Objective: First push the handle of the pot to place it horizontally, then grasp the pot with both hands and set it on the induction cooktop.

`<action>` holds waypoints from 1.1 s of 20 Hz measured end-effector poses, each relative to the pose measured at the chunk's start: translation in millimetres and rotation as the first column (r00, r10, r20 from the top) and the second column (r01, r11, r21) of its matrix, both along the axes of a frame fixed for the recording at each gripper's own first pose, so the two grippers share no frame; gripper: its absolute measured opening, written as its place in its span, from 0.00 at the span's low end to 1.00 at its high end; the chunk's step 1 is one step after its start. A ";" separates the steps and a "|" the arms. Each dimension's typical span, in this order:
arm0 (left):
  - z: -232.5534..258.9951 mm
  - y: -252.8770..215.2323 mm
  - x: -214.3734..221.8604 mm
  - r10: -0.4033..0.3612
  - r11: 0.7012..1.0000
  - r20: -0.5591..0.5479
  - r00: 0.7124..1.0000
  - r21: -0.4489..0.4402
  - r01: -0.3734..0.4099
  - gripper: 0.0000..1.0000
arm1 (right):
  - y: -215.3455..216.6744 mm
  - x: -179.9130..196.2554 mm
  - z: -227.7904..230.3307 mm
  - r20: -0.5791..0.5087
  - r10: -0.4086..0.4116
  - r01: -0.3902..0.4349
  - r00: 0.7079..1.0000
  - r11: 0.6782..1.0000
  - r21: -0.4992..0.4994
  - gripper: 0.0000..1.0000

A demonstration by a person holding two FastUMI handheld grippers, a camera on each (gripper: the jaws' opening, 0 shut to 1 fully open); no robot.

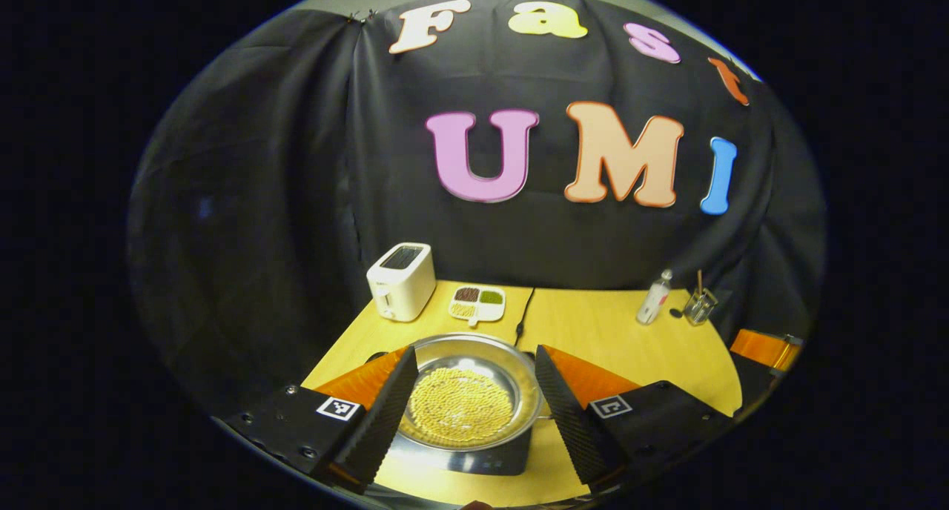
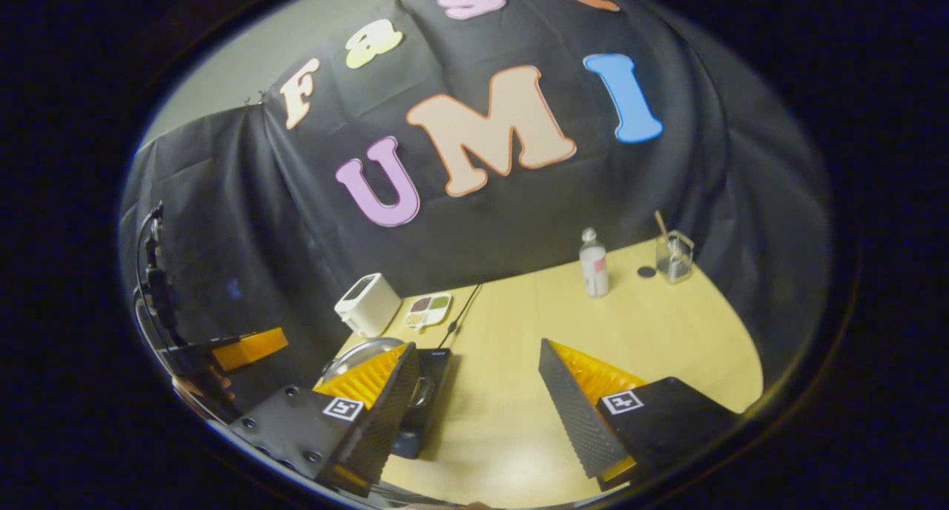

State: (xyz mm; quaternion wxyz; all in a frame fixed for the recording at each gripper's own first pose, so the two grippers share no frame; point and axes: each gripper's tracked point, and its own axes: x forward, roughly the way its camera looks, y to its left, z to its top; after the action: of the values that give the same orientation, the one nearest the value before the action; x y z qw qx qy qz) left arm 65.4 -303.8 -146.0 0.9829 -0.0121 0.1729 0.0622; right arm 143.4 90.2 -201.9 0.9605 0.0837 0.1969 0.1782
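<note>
Between the spread fingers of the left gripper [image 1: 471, 402], the pot [image 1: 465, 400] is sitting on the cooktop [image 1: 474, 462], untouched on either side, so it looks already delivered. Off to its right, the right gripper [image 2: 474, 406] is hanging spread over bare table [image 2: 630, 317], gripping nothing. Farther back, a toaster [image 1: 401, 280] and bottle [image 1: 654, 299] are standing clear.

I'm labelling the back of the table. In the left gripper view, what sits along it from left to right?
toaster → divided dish → black cable → bottle → glass jar
</note>
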 end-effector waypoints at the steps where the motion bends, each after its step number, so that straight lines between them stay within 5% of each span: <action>1: 9.2 -15.6 -0.6 -0.009 1.000 0.040 0.999 0.002 0.008 0.96 | -9.6 -0.3 16.6 0.054 0.000 0.001 0.999 1.000 -0.023 0.92; 3: 25.6 -41.6 -2.4 -0.009 1.000 0.111 0.994 0.005 0.009 0.96 | -24.2 -4.9 45.7 0.145 0.006 0.002 0.989 0.999 -0.052 1.00; 4: 34.0 -52.7 -1.9 -0.007 1.000 0.147 0.989 0.000 0.007 0.96 | -27.2 -10.6 59.5 0.182 0.020 -0.008 0.983 0.998 -0.065 0.92; 9: 56.0 -95.0 -13.2 0.001 1.000 0.253 0.967 -0.023 0.005 0.95 | -47.5 -32.4 116.6 0.335 0.035 -0.009 0.942 0.997 -0.080 0.92; 15: 75.9 -136.0 -31.4 -0.104 0.993 0.363 0.926 0.083 0.079 0.97 | -69.9 -53.2 135.1 0.365 0.006 -0.010 0.931 1.000 0.010 0.92; 22: 61.7 -163.4 -47.6 -0.172 0.982 0.324 0.930 0.134 0.135 0.95 | -100.3 -52.5 138.2 0.376 -0.029 0.033 0.926 0.999 -0.006 0.92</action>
State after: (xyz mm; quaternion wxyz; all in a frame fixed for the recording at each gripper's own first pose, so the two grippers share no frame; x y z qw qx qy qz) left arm 17.8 -467.2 -84.3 0.9990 0.0449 0.0005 -0.0083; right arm 90.8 -10.1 -63.7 0.9836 0.0454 0.0091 0.1744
